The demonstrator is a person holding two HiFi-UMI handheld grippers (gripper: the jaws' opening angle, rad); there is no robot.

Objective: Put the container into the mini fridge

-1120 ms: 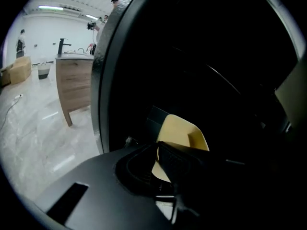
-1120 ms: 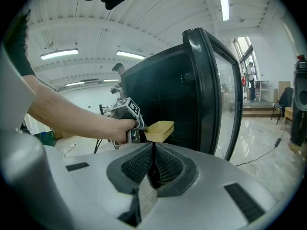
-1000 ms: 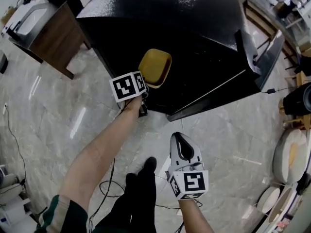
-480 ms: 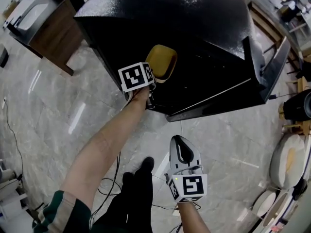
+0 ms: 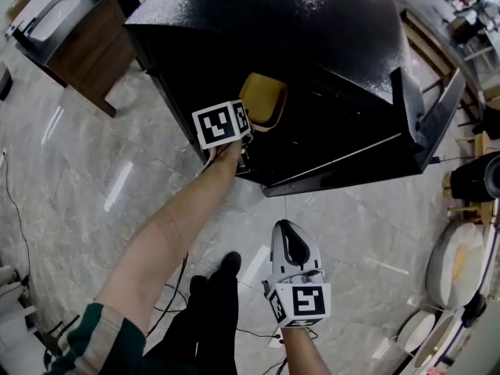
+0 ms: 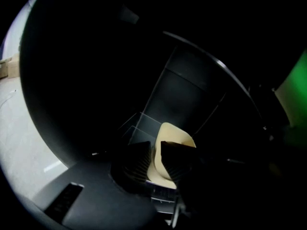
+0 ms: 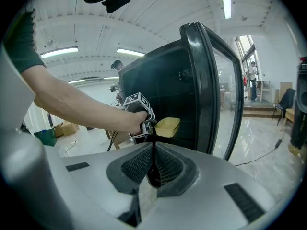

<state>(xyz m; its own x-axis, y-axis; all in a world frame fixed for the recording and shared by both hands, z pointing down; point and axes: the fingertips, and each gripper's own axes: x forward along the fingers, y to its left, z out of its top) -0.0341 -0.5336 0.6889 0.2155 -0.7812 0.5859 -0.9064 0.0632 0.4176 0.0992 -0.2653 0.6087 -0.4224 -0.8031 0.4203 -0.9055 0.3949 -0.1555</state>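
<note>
The yellow container [image 5: 264, 100] hangs tilted at the open front of the black mini fridge [image 5: 312, 30]. My left gripper [image 5: 248, 123] is shut on its near rim, just under the marker cube. In the left gripper view the cream container [image 6: 176, 137] is pinched between the two dark jaws of the left gripper [image 6: 156, 152], with the unlit fridge interior behind it. My right gripper [image 5: 287, 229] hangs low over the floor in front of the fridge, shut and holding nothing. From the right gripper view, the right gripper [image 7: 153, 150] looks toward the container [image 7: 167, 126] at the fridge mouth.
The fridge door [image 5: 433, 108] stands swung open to the right. A wooden desk [image 5: 78, 45] is at the upper left. Cables [image 5: 176, 287] trail on the marble floor beside the person's dark legs [image 5: 215, 311]. Round white objects [image 5: 457, 264] sit at the right edge.
My left gripper has carried the container slightly up and right, deeper toward the fridge opening. The right gripper has hardly moved.
</note>
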